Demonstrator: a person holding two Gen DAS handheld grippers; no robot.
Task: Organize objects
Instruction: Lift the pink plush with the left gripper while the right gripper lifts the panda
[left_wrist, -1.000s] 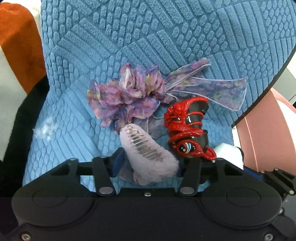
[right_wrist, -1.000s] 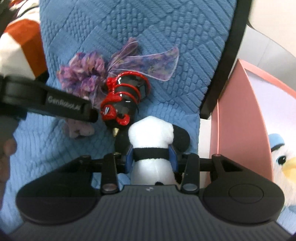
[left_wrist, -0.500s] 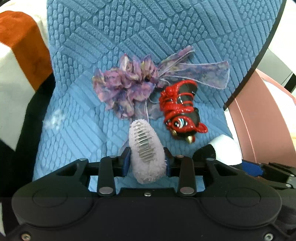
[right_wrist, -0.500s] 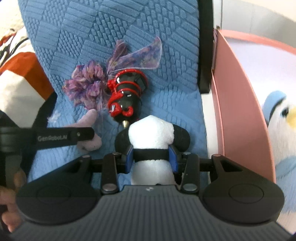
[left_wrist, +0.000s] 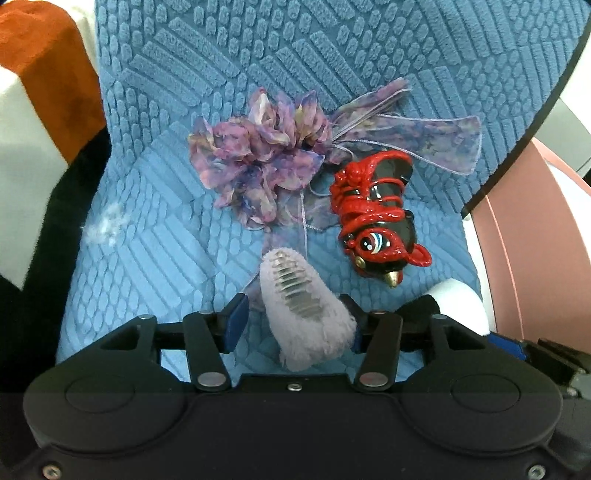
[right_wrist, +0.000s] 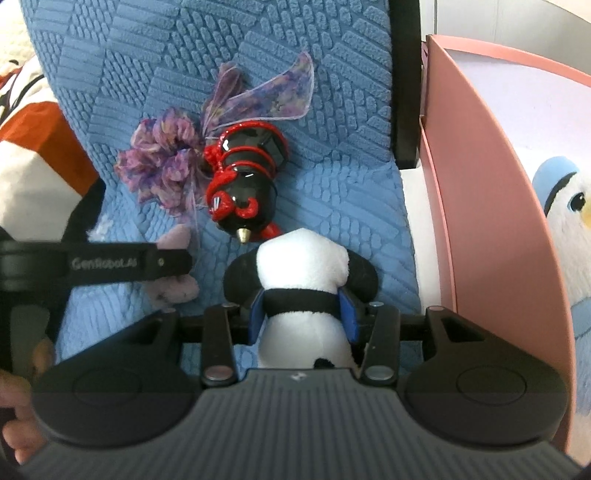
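Blue quilted cushion (left_wrist: 207, 236) carries everything, its black-piped edge curving down the right side, with a pink bin wall (right_wrist: 491, 206) just beyond a narrow white gap. Left gripper (left_wrist: 293, 319) has its jaws opening; the fuzzy lilac hair clip (left_wrist: 304, 314) sits between the blue pads, leaning on the right one with a gap showing at the left. Just beyond it lies a purple fabric flower (left_wrist: 258, 162), its ribbon tails trailing right, and to the right of that a red and black figurine (left_wrist: 376, 210) lying on its side, brass tip pointing toward the near edge. Right gripper (right_wrist: 304, 317) has its jaws easing apart, though the pads still press the waist of a black and white plush panda (right_wrist: 303, 280), close to the cushion's right edge. Open cushion remains on the far side and at the left, where a bit of white fluff (left_wrist: 109, 225) lies. Inside the bin sits a white plush duck (right_wrist: 569, 236)
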